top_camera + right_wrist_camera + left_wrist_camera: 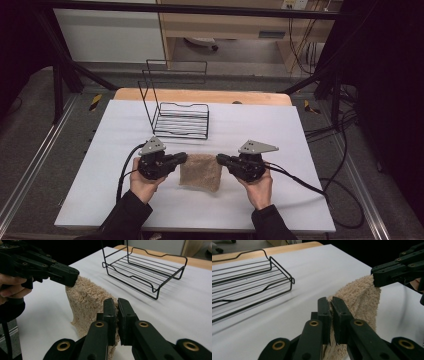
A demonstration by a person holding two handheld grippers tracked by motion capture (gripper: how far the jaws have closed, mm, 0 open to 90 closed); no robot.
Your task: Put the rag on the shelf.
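Towel [201,172], a beige terry cloth, hangs over the white table [250,130] between the left gripper [181,159] and right gripper [221,159], each clamped on an upper corner; the thin pinches could slip, dropping it short of the wire rack [180,120].

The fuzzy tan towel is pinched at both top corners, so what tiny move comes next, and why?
Probably lift a bit higher. The left gripper and right gripper each clamp a top corner of the towel, but its bottom edge seems to touch the table, and the wire rack waits behind.
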